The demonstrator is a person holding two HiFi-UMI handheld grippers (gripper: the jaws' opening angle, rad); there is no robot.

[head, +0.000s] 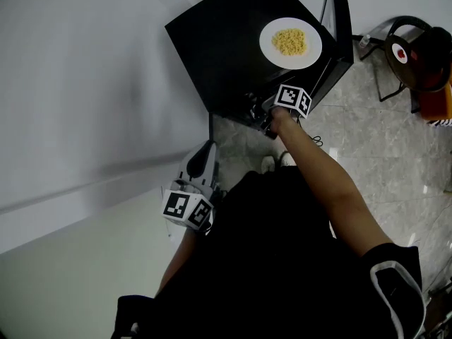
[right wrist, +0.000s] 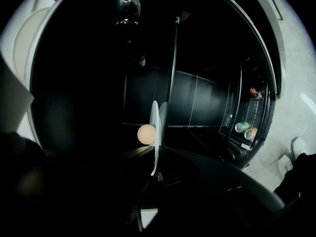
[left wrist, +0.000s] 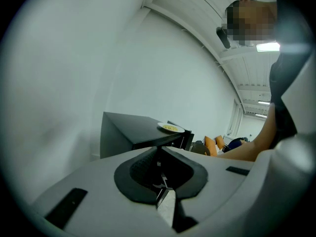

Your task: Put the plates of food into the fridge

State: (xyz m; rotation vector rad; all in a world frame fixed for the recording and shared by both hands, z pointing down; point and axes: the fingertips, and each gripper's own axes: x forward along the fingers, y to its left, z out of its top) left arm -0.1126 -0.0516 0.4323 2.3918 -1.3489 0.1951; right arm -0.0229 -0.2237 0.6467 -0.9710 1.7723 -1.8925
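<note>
A white plate of yellow food [head: 290, 42] sits on top of the small black fridge [head: 219, 55]; the left gripper view shows that plate [left wrist: 170, 128] far off. My right gripper [head: 267, 122] is at the fridge's open front, just under the top edge. It is shut on the rim of a second white plate [right wrist: 154, 127], seen edge-on and reaching into the dark interior, with a round pale-orange ball of food [right wrist: 146, 134] on it. My left gripper [head: 205, 152] hangs back by the white wall, shut with nothing between its jaws [left wrist: 164, 187].
The fridge door [head: 339, 27] stands open to the right; its door shelf holds drink cans [right wrist: 245, 129] and a red-capped item [right wrist: 253, 92]. A white wall runs along the left. A dark chair with orange things [head: 424, 55] stands on the tiled floor at the right.
</note>
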